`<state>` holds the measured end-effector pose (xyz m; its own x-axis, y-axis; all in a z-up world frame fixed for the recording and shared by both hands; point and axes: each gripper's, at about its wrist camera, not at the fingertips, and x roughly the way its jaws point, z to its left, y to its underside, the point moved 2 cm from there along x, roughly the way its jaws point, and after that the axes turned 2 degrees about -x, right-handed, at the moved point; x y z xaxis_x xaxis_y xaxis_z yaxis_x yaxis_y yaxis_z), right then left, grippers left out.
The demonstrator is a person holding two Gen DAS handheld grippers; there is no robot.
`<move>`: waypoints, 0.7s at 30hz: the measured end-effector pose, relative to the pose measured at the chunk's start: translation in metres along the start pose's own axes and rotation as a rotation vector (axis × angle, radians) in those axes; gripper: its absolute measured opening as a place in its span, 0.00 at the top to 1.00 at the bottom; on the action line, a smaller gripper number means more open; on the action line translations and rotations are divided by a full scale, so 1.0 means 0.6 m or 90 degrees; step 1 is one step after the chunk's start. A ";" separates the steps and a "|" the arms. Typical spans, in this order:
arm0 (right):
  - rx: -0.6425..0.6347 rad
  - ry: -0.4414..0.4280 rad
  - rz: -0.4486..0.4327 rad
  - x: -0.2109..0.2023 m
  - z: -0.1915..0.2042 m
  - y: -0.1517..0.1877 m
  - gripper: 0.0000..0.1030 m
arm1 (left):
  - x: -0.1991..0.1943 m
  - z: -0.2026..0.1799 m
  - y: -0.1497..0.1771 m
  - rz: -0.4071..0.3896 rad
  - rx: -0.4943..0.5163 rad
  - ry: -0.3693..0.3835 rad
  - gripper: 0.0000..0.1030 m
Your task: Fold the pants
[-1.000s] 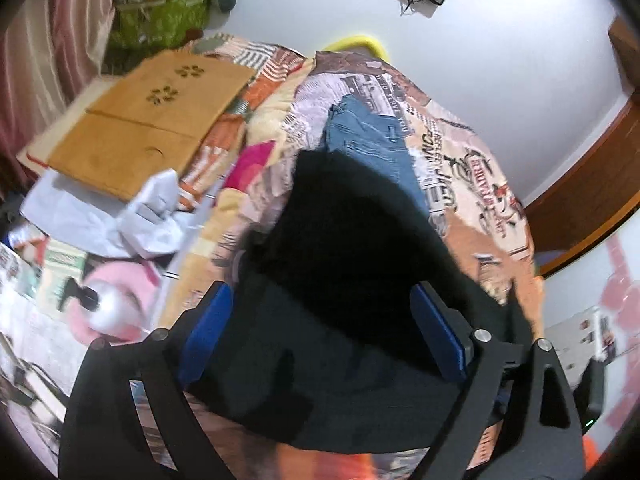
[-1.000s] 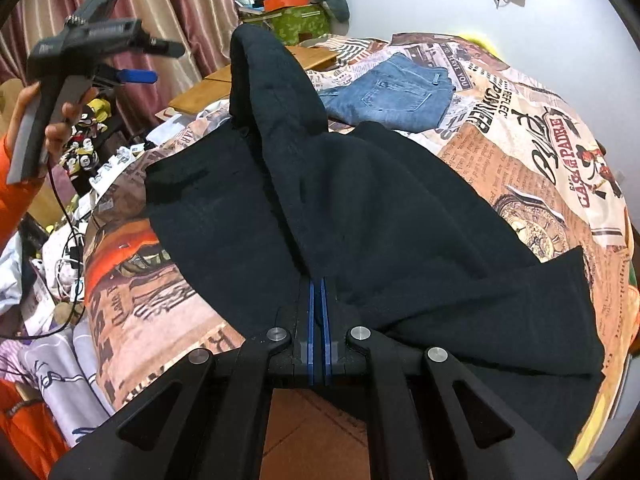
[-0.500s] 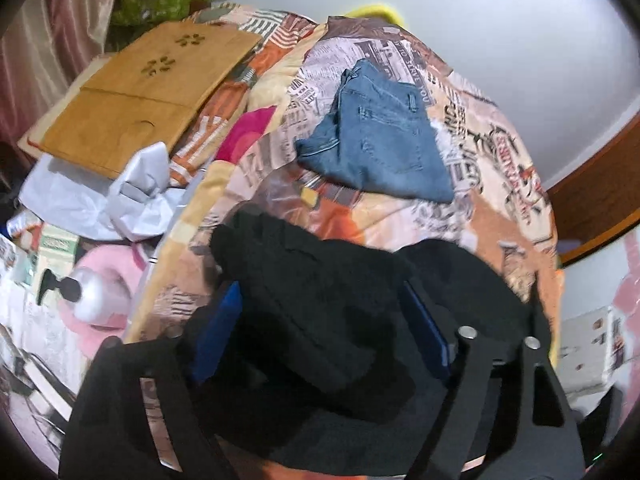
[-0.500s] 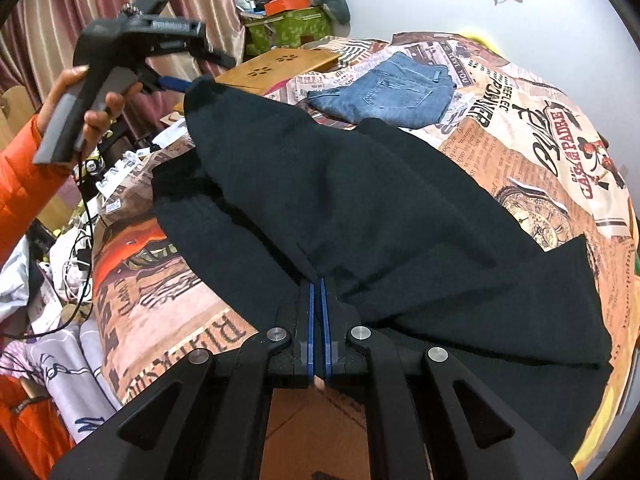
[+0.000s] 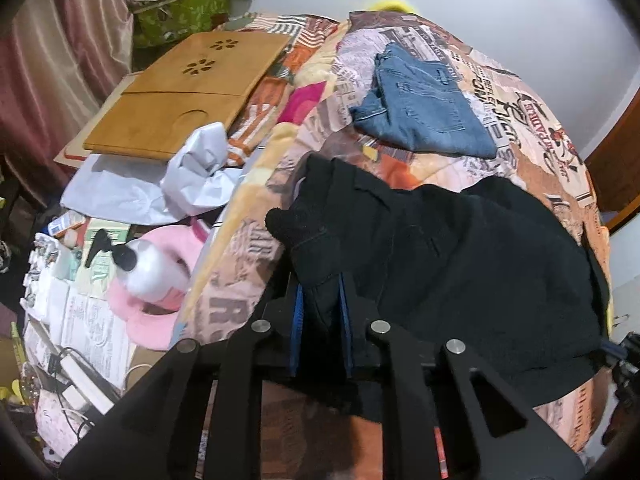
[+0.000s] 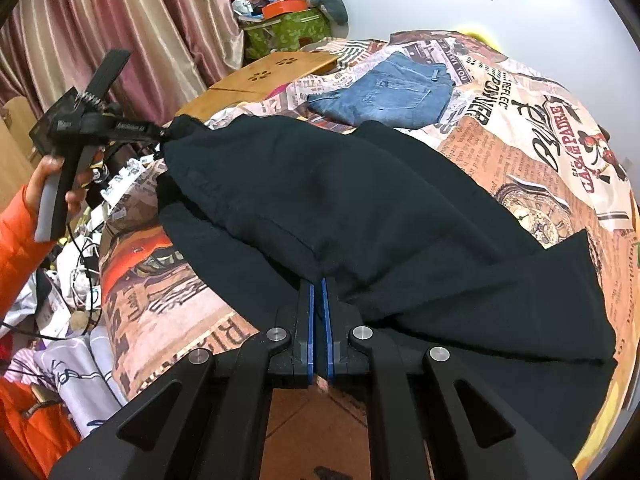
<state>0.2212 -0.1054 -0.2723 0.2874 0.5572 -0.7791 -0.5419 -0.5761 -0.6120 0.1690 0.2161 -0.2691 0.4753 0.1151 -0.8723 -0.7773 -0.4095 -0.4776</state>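
- Left gripper (image 5: 321, 292) just closed — pinching a bunched edge of the black pants (image 5: 460, 256);
- Right gripper (image 6: 319, 292) pressed together on the pants' near edge.

Both grippers (image 5: 321, 300) (image 6: 319, 304) — fingers pinched tight

surface: bed (image 6: 520, 168), newsprint-pattern cover | on it: black pants (image 6: 360, 216); folded jeans (image 6: 384, 96); wooden board (image 5: 180, 96)
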 end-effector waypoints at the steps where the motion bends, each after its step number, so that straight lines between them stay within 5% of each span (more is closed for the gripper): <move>1: 0.003 -0.001 0.000 -0.002 0.000 0.001 0.96 | 0.003 0.002 0.004 0.001 0.002 -0.009 0.84; 7: 0.020 -0.009 0.004 -0.010 -0.003 0.006 0.92 | 0.050 0.016 0.041 0.050 -0.009 -0.027 0.84; 16: 0.078 0.028 -0.021 -0.060 -0.041 0.012 0.88 | 0.035 0.002 0.036 0.039 0.034 -0.074 0.75; 21: 0.123 0.086 -0.052 -0.094 -0.092 0.011 0.73 | -0.010 -0.017 0.006 -0.027 0.067 -0.114 0.42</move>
<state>0.2451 -0.1737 -0.2399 0.4328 0.5046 -0.7470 -0.6494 -0.4002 -0.6466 0.1674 0.2044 -0.2645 0.4344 0.2933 -0.8516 -0.8016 -0.3052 -0.5140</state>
